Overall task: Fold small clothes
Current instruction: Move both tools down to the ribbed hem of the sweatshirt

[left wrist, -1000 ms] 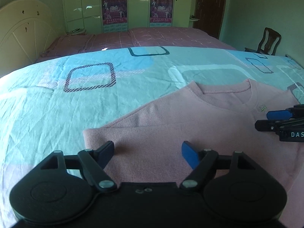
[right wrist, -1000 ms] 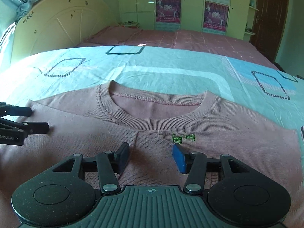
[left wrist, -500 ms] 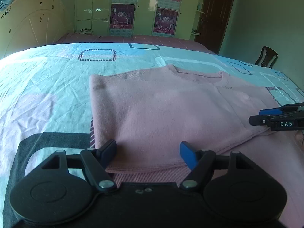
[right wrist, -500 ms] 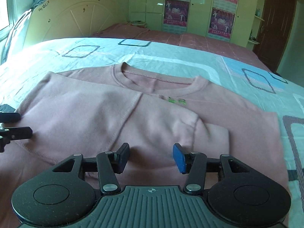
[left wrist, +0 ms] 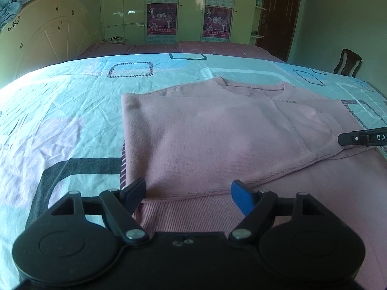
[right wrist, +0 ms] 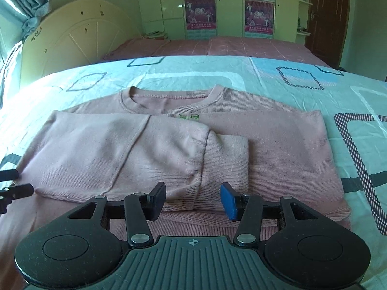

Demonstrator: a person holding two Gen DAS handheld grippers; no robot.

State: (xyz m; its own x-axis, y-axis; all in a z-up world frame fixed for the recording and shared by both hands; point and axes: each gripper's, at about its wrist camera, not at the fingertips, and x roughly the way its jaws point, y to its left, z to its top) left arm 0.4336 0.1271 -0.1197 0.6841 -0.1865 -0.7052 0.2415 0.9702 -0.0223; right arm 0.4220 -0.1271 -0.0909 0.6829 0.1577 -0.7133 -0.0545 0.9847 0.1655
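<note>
While two grippers hover, one pink sweater [right wrist: 278, 149] lies folded.

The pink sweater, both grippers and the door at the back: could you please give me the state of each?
pink sweater: flat on the bed sheet, left side and sleeve folded across the front.
left gripper: jaws opening, nothing gripped.
right gripper: open, empty, over the sleeve cuff.
door: closed.

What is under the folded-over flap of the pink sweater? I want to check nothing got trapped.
Under the flap only the pink sweater shows: its body and ribbed hem, lying on the bedsheet. Whatever lies beneath the flap's middle is covered.
</note>
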